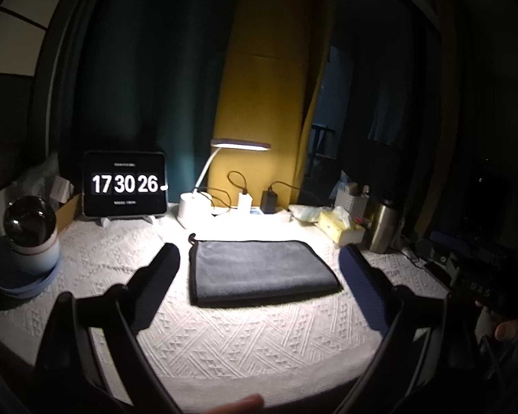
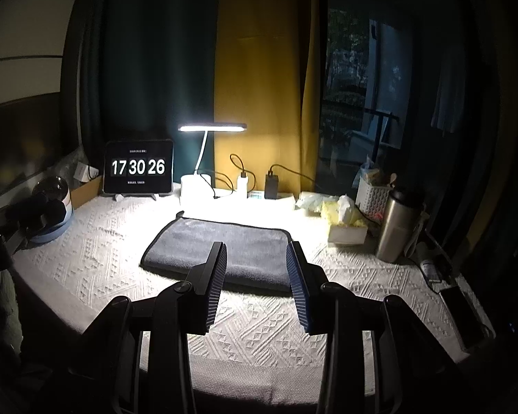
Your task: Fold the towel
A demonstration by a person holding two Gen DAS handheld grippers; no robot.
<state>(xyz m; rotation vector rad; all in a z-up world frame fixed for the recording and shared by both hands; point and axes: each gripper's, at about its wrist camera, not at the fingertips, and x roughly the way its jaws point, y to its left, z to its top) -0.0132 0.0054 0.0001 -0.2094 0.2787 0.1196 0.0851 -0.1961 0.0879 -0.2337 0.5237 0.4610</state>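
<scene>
A dark grey towel (image 1: 262,270) lies folded into a flat rectangle on the white knitted table cover (image 1: 241,338); it also shows in the right wrist view (image 2: 221,252). My left gripper (image 1: 259,258) is open wide and empty, its fingers either side of the towel and held back from it. My right gripper (image 2: 257,258) is open and empty, its fingertips over the towel's near edge. In the right wrist view the left gripper (image 2: 41,210) shows dimly at the far left.
At the back stand a tablet clock (image 1: 124,184), a lit desk lamp (image 1: 240,145), chargers with cables (image 1: 269,200), a tissue box (image 1: 340,229) and a steel flask (image 1: 383,227). A round camera (image 1: 31,238) sits left. A phone (image 2: 466,314) lies right.
</scene>
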